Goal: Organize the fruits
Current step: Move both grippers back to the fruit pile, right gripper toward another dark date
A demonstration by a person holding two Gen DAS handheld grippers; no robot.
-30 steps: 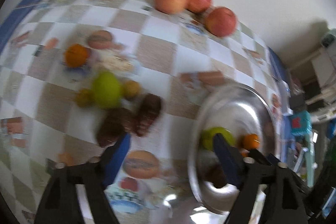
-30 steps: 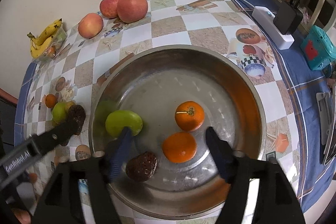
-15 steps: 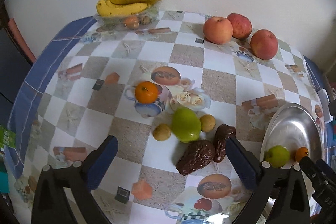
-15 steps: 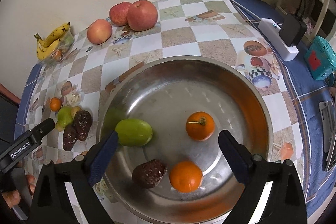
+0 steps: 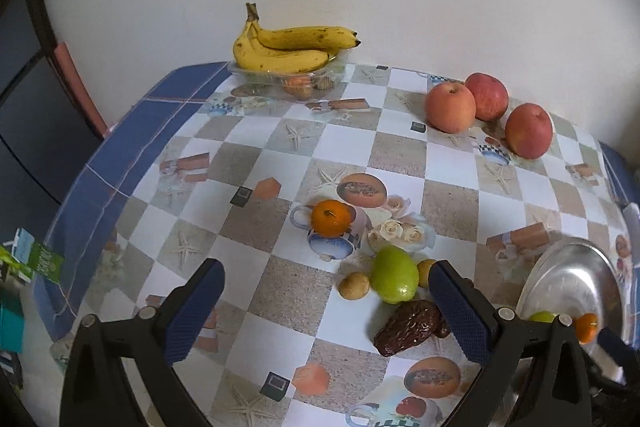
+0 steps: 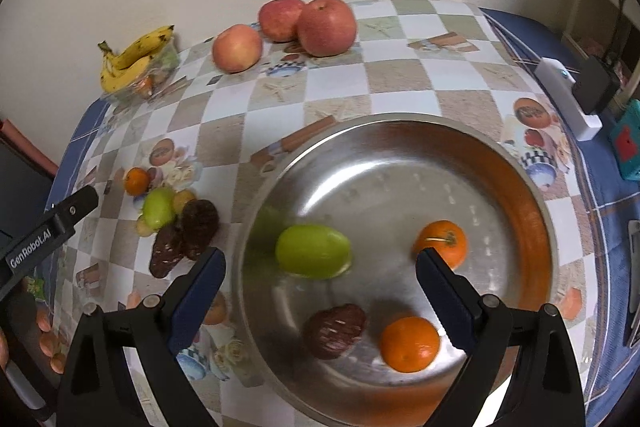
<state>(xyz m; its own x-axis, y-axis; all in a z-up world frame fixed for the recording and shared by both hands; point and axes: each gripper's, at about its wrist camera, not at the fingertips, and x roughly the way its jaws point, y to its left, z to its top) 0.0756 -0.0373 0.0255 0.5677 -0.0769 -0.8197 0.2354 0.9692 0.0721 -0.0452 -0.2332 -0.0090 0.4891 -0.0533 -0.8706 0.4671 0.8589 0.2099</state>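
The big metal bowl (image 6: 520,163) is the home for the small fruits. Inside the bowl lie a green fruit (image 6: 313,256), two little oranges (image 6: 442,242) and one dark wrinkly fruit (image 6: 335,331). They rest low in the bowl because its sides slope down.

To the left of the bowl, on the checked tablecloth (image 5: 400,151), a small pile waits: another green fruit (image 5: 393,279), two dark wrinkly fruits (image 5: 410,327), two tiny brown ones (image 5: 354,285) and one orange (image 5: 330,217). They sit close together, so picking is easy.

The left gripper (image 5: 326,307) hangs over that pile, wide open and empty, probably ready for the next pick. The right gripper (image 6: 320,287) hangs over the bowl, also wide open and empty.

Far behind the bowl, three apples (image 6: 326,26) and the bananas (image 5: 288,51) in a clear tray stay by the wall.
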